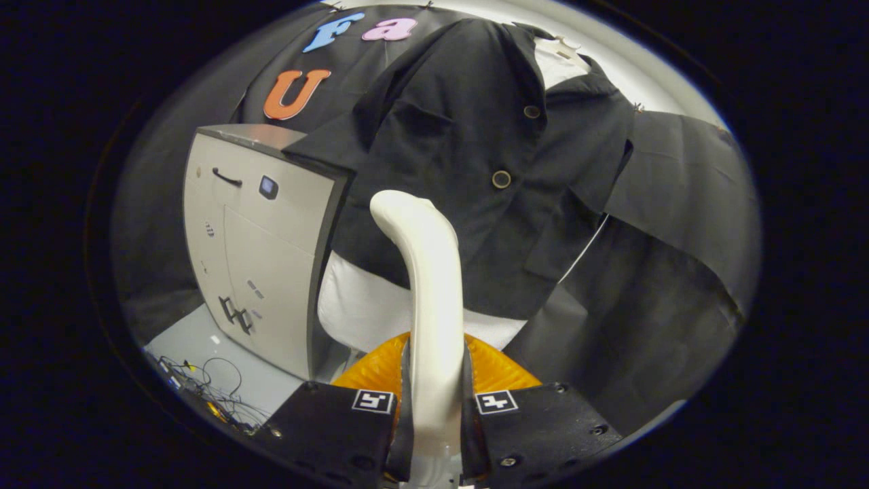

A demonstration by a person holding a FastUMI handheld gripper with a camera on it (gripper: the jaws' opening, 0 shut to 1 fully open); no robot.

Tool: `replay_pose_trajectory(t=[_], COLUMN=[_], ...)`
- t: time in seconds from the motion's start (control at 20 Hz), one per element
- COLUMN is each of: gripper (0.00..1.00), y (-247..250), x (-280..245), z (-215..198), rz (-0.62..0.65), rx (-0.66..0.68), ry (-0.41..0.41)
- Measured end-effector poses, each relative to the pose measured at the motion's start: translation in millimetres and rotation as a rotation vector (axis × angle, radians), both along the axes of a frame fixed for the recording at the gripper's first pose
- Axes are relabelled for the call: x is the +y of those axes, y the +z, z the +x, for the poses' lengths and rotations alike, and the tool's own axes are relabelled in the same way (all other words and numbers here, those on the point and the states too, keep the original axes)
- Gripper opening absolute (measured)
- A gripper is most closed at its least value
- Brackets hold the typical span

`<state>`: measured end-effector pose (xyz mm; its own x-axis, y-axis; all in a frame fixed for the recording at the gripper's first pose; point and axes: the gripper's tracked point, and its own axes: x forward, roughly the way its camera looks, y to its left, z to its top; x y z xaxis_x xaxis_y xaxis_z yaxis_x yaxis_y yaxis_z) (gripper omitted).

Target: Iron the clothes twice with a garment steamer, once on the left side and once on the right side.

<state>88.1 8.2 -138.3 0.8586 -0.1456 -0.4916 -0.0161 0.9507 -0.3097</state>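
The steamer handle (434, 285) is clamped between both fingers of the gripper (434, 414), its head held just before the hung black jacket (475, 170) (how many passes are done cannot be told).

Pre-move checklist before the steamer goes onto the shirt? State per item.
1. Grip: gripper jaws closed on the white steamer handle, one jaw on each side. Ok.
2. Steamer attitude: handle stands upright between the jaws, its curved top tipped towards the garment. Ok.
3. Garment: dark button-up shirt hangs just beyond the steamer, front facing it, two buttons in sight. Ok.
4. Contact with the fabric: depth between steamer top and shirt unclear. Cannot tell.
5. Side clearance: grey cabinet stands close beside the shirt's edge, tight for a pass on that side. Not ok.
6. Steam on: no steam visible. Cannot tell.
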Motion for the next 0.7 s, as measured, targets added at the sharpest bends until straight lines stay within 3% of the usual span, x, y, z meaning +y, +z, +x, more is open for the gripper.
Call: replay_pose_trajectory(t=[0.45, 0.7], gripper=[0.31, 0.31], y=[-56.2, -29.1], x=[2.8, -8.5], z=[-30.0, -38.7], rz=[0.014, 0.054], rx=[0.124, 0.103], ry=[0.002, -0.007])
